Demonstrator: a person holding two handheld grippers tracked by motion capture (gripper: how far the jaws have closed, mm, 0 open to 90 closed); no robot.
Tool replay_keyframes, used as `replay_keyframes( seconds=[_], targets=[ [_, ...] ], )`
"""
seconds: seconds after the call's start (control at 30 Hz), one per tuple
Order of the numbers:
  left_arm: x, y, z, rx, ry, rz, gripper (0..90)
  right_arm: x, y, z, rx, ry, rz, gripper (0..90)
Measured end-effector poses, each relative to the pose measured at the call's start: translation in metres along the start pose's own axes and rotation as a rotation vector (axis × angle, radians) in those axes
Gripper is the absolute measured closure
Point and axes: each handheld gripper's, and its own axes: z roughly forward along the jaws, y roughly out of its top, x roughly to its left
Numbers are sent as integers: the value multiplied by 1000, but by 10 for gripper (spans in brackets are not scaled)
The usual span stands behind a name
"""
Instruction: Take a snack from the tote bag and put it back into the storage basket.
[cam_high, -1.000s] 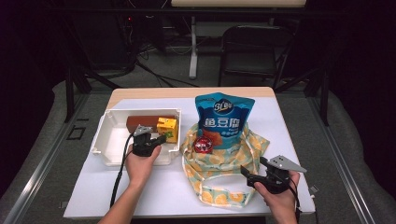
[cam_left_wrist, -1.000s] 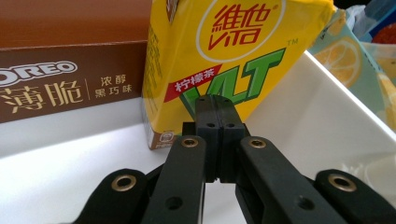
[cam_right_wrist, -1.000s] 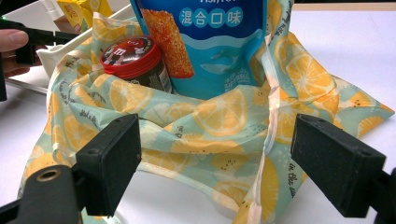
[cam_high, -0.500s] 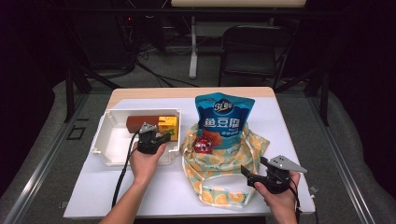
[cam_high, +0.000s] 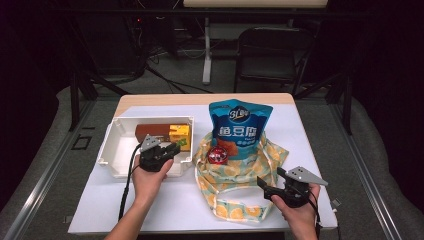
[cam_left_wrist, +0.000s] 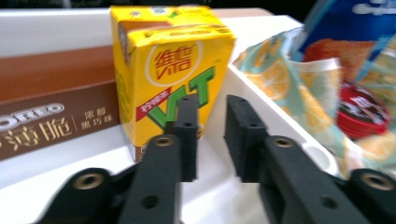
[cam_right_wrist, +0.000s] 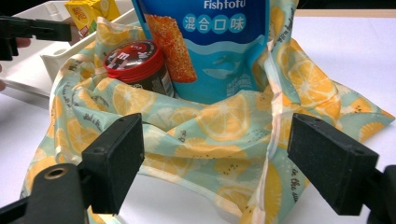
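Note:
A yellow drink carton (cam_high: 179, 135) (cam_left_wrist: 168, 60) stands in the white bin (cam_high: 112, 150) beside a brown Oreo box (cam_high: 150, 131) (cam_left_wrist: 51, 112). My left gripper (cam_high: 170, 148) (cam_left_wrist: 210, 109) hovers at the bin's near right corner, pointing at the carton. Its jaws have just been opening and stand slightly apart with nothing between them. An orange-print cloth bag (cam_high: 235, 200) (cam_right_wrist: 210, 126) holds a blue snack pouch (cam_high: 240, 127) (cam_right_wrist: 210, 42) and a red-lidded jar (cam_high: 218, 155) (cam_right_wrist: 135, 58). My right gripper (cam_high: 270, 177) (cam_right_wrist: 219, 158) is wide open at the bag's near right edge, clear of the cloth.
The white table (cam_high: 165, 200) carries the bin on the left and the bag on the right. A black chair (cam_high: 272, 55) and a desk leg (cam_high: 206, 50) stand on the floor beyond the far edge.
The left gripper has drawn back a little from the carton toward the near left, and its jaws have parted. The right gripper has kept still.

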Motion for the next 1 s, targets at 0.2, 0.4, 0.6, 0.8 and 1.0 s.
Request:
replay_keyframes(
  seconds=[0.2, 0.4, 0.6, 0.8, 1.0],
  targets=[
    [-5, -4, -20, -38, -45, -2, 549, 3, 2, 0, -17, -13, -19, 219],
    [-11, -12, -36, -56, -82, -1, 480, 4, 3, 1, -29, -16, -23, 251],
    [-16, -18, -50, -77, -93, 22, 466, 5, 9, 2, -53, -16, -29, 284],
    [-20, -20, -62, -99, -120, 27, 426, 5, 18, 5, -86, -17, -40, 296],
    [-16, -22, -71, -106, -123, 19, 414, 2, 25, 14, -115, -1, -51, 285]
  ],
)
